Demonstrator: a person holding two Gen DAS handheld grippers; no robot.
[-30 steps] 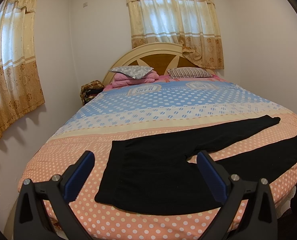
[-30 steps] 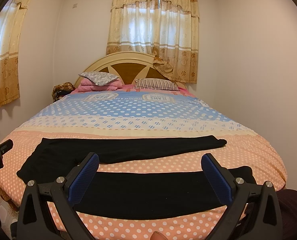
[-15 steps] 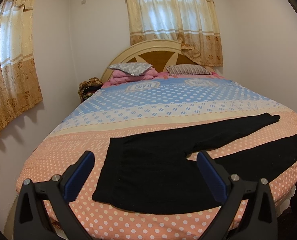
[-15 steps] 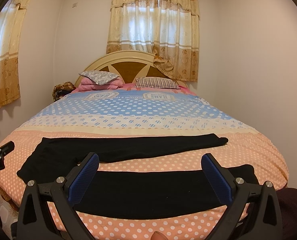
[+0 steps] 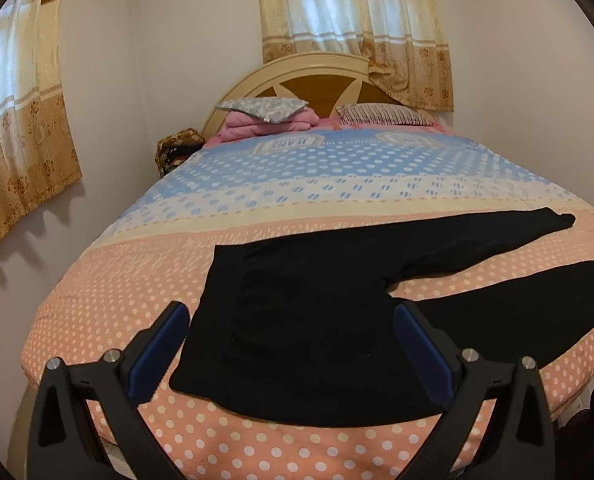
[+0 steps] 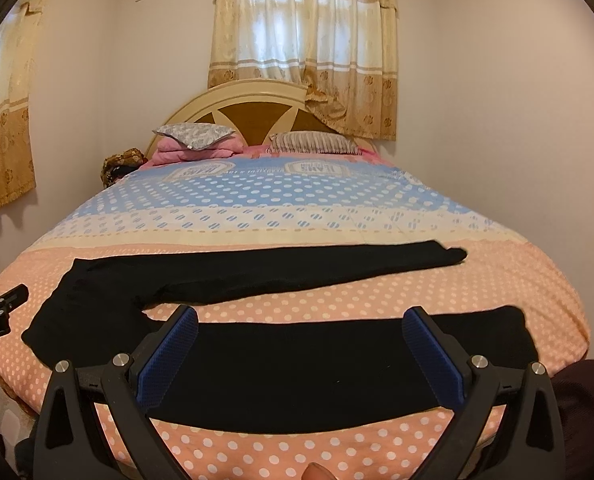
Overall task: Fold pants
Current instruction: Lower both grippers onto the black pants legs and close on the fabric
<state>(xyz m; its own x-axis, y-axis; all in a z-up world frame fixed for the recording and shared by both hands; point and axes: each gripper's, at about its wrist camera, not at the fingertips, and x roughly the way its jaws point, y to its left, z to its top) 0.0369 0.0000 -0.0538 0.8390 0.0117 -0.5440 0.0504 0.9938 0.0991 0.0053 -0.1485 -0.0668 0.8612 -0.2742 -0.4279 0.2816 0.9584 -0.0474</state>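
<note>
Black pants lie flat across the foot of the bed, waist to the left, both legs spread apart toward the right. My left gripper is open and empty, hovering above the waist and seat area. My right gripper is open and empty, above the near leg. The far leg lies behind it. The tip of the left gripper shows at the left edge of the right wrist view.
The bed has a polka-dot cover in pink, cream and blue. Pillows and a pink blanket lie by the headboard. Walls stand close on the left and right. A brown bag sits beside the bed.
Both grippers have moved slightly closer to the bed and lower over the pants. The pants have not moved.
</note>
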